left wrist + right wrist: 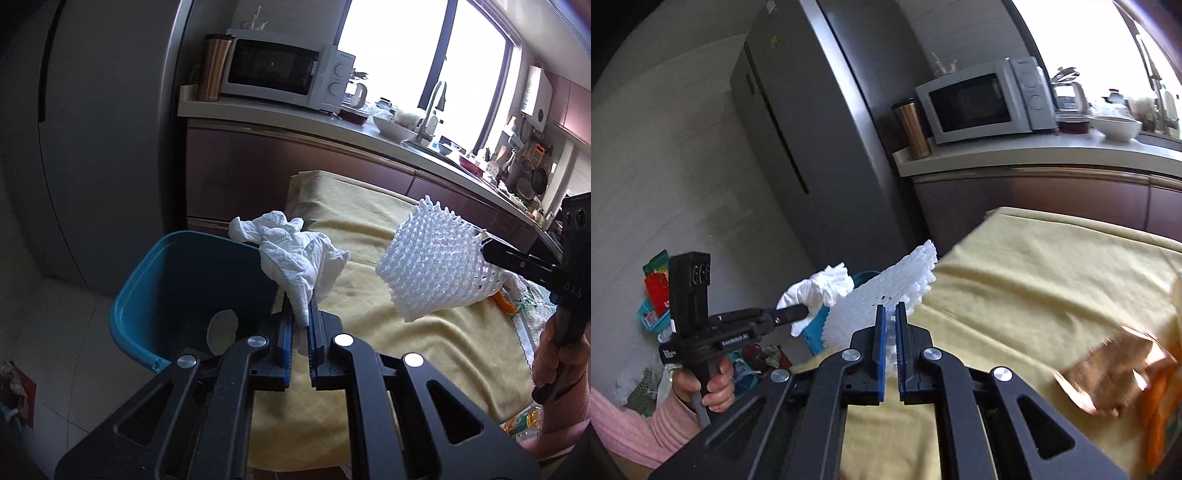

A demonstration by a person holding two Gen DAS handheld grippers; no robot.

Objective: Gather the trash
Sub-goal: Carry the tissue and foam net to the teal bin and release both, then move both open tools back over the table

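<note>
My left gripper [300,306] is shut on a crumpled white tissue [295,251] and holds it above the rim of a teal trash bin [147,280] beside the table. It also shows in the right wrist view [801,314] with the tissue [820,288]. My right gripper [891,314] is shut on a white foam fruit net [886,291] and holds it above the yellow tablecloth [1034,280]. The net [432,258] and right gripper [484,251] show at the right of the left wrist view. A flat white piece [221,328] lies inside the bin.
A crumpled copper-coloured wrapper [1108,373] and orange scraps [1160,387] lie on the table's right. A counter with a microwave [280,70], a tumbler [212,66] and a sink stands behind. A fridge [798,122] stands left. Clutter lies on the floor [753,362].
</note>
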